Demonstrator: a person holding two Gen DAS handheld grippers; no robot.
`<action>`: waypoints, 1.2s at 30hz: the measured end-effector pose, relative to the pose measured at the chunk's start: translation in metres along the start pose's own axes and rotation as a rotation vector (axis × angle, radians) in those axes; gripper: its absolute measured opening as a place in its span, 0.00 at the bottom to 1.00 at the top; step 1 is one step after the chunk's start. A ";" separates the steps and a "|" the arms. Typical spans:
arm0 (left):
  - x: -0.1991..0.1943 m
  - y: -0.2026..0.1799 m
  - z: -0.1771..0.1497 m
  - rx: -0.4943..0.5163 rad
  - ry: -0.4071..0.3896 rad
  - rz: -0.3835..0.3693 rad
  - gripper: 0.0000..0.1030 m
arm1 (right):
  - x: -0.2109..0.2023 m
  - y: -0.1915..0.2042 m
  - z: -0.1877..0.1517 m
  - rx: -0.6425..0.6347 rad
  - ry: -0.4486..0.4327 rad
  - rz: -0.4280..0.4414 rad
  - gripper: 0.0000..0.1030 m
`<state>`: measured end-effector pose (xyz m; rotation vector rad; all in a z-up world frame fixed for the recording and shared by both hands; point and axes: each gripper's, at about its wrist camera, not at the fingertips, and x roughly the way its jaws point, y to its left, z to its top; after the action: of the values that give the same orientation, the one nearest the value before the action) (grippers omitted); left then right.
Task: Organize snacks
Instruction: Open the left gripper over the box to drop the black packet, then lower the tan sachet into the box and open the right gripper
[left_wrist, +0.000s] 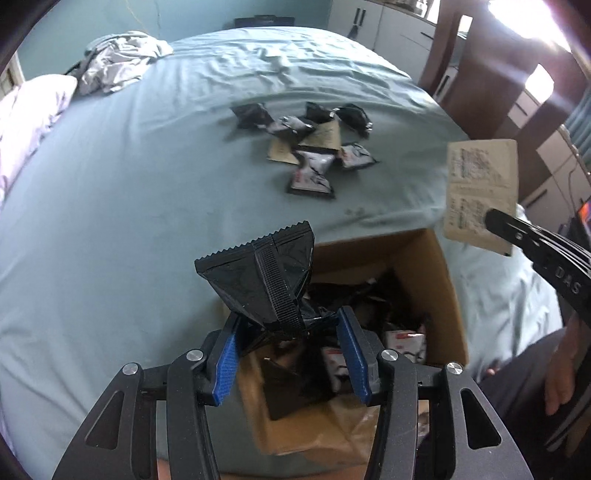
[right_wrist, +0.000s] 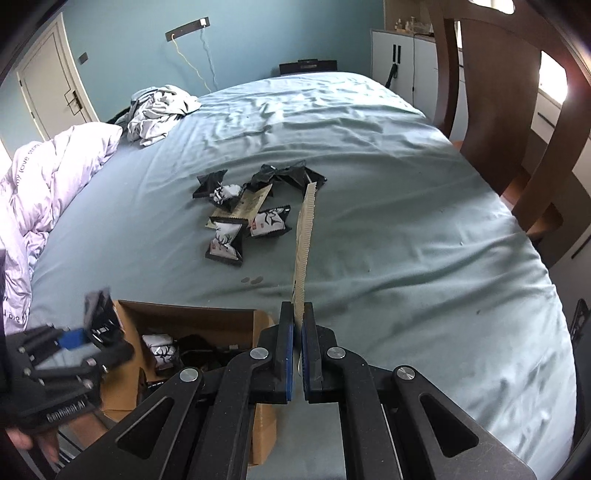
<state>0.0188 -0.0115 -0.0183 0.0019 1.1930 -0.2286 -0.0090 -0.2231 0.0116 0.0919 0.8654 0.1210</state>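
A black snack packet (left_wrist: 258, 280) with a crimped, serrated top edge stands up between the blue pads of the left tool (left_wrist: 291, 354), whose two fingers are spread fairly wide and press against the packet's crumpled lower end, holding it above the open cardboard box (left_wrist: 439, 280). The box sits against the near edge of the bed and holds more packets, some black and some white with a dark antler print (right_wrist: 162, 350). The right tool (right_wrist: 297, 343) is pressed nearly together and pinches a flat beige packet (right_wrist: 304, 240) by its lower edge; from the right wrist view it shows edge-on and stands upright, while the left wrist view shows its printed face (left_wrist: 480, 188) held in the air to the right of the box. Further out on the bed's teal sheet (right_wrist: 406, 221) lies a loose pile of remaining snacks (right_wrist: 243, 218): black packets, white antler-print ones and beige ones, partly overlapping. Beyond them, at the far left of the bed, are a crumpled grey garment (right_wrist: 159, 107) and a lilac duvet (right_wrist: 48, 177). A wooden chair (right_wrist: 517, 110) stands on the bed's right side.
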 end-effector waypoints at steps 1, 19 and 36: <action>0.002 -0.003 0.000 0.012 0.007 0.004 0.48 | 0.000 0.000 0.001 0.000 -0.006 -0.010 0.01; -0.033 -0.008 0.001 0.024 -0.199 0.078 0.96 | -0.012 0.016 -0.006 -0.085 -0.064 0.085 0.01; -0.016 0.008 -0.003 0.000 -0.128 0.189 0.97 | -0.001 0.040 -0.023 -0.286 0.043 0.155 0.02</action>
<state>0.0119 -0.0009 -0.0060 0.0986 1.0583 -0.0622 -0.0296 -0.1834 0.0028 -0.1126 0.8756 0.3912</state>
